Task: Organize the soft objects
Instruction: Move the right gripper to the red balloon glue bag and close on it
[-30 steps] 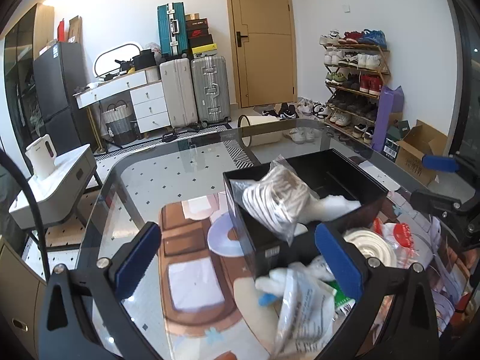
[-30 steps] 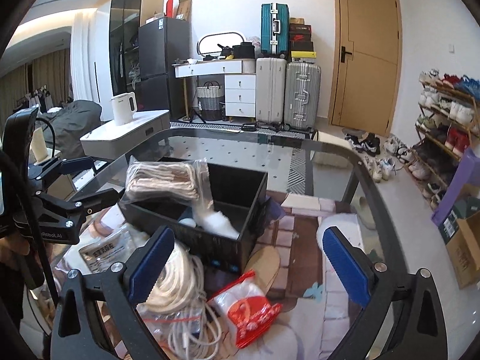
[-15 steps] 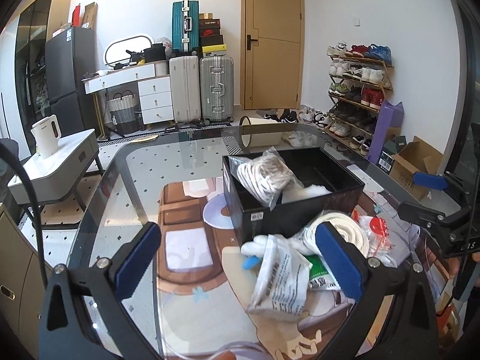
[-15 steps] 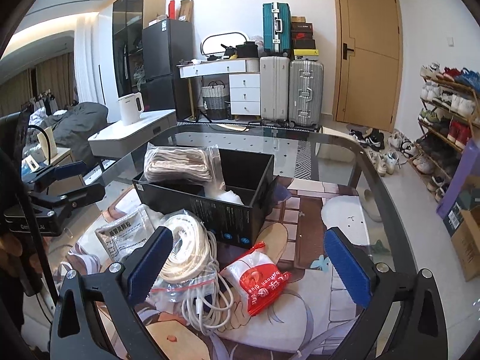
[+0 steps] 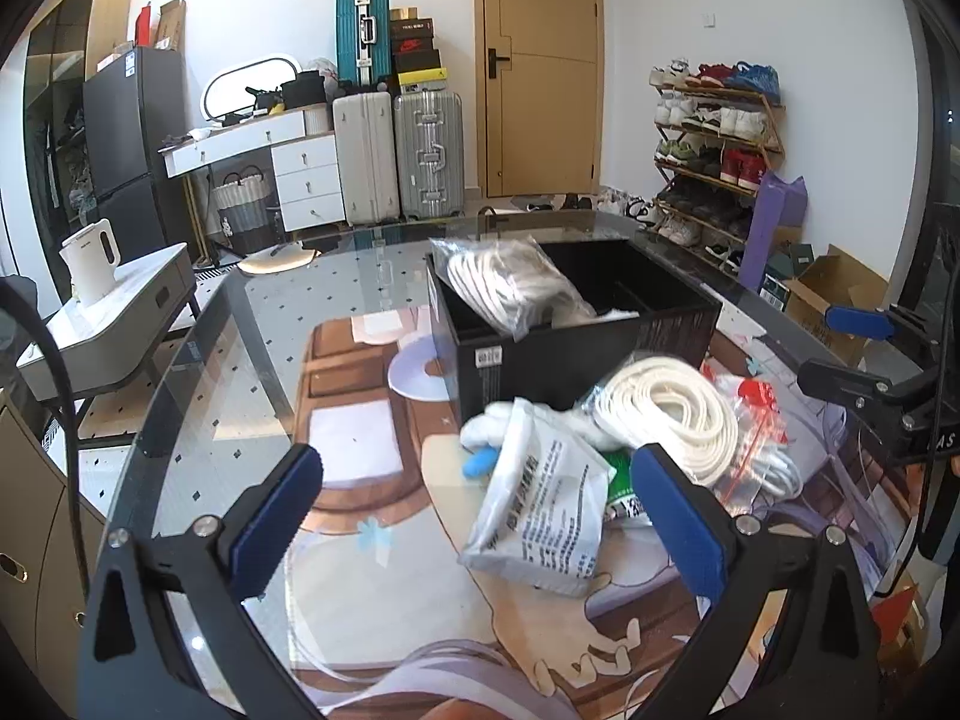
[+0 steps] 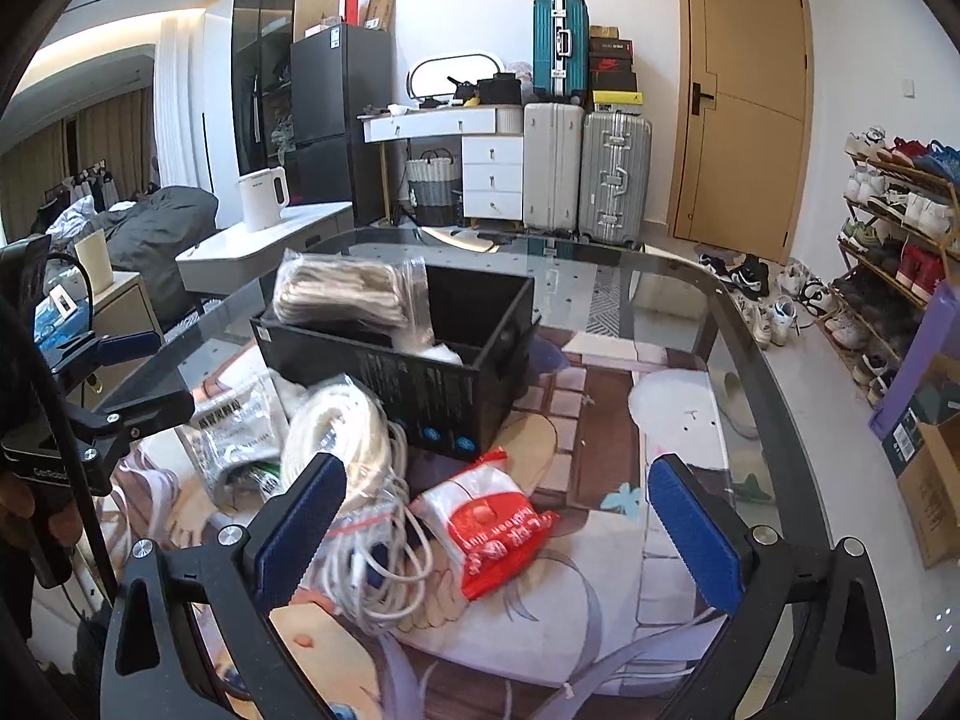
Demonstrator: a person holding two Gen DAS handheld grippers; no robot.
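A black box (image 5: 576, 342) (image 6: 420, 384) stands on a glass table with a bagged bundle of beige cloth (image 5: 510, 288) (image 6: 348, 294) sticking out of it. In front of it lie a white printed pouch (image 5: 540, 516) (image 6: 240, 432), a bagged coil of white rope (image 5: 666, 414) (image 6: 342, 438), loose white cable (image 6: 372, 552) and a red-and-white packet (image 6: 486, 528) (image 5: 750, 402). My left gripper (image 5: 474, 516) is open and empty, just short of the pouch. My right gripper (image 6: 498, 528) is open and empty, above the red packet.
The table (image 5: 252, 360) carries a printed cartoon mat (image 5: 372, 480). Beyond it are suitcases (image 5: 396, 156), a white dresser (image 5: 264, 180), a shoe rack (image 5: 714, 138), a side table with a kettle (image 5: 90, 264) and cardboard boxes (image 6: 924, 468).
Both grippers have drawn back from the box, so the pouch, rope coil and red packet now show fully in front of them. Both stay open and empty.
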